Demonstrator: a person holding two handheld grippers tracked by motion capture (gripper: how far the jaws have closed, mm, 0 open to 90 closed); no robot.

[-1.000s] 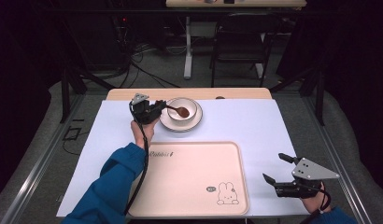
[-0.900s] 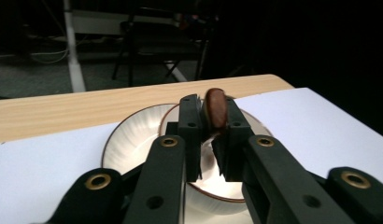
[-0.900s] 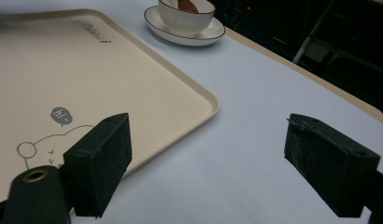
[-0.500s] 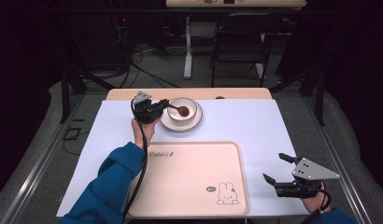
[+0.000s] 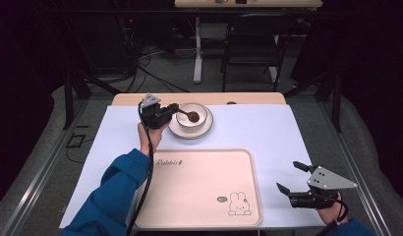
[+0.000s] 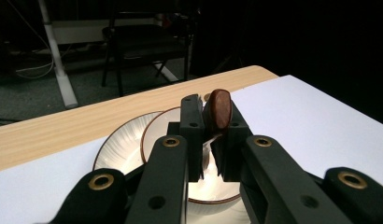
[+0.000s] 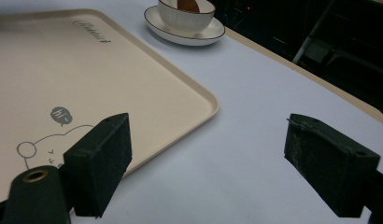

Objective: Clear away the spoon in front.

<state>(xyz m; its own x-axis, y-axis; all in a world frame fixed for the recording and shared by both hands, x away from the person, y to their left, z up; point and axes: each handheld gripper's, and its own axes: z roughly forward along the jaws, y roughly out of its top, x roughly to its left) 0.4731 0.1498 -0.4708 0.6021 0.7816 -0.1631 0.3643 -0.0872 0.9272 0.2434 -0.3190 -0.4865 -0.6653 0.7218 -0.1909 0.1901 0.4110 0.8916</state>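
Gripping spoon [image 6: 219, 112] by handle, left gripper [image 5: 171, 110] jaws clamped tight; brown spoon bowl above white bowl [image 5: 191, 118] on saucer [image 5: 205, 131], far side of table. Right gripper [image 5: 290, 177] jaws wide apart, nothing between, resting on white mat just beside beige rabbit tray [image 5: 199, 196].

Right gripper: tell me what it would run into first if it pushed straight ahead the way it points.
Probably nothing soon. The right gripper, open, points across bare white table cover, with the tray edge on its left. The bowl and saucer sit far ahead, left of that line; depth is unclear.
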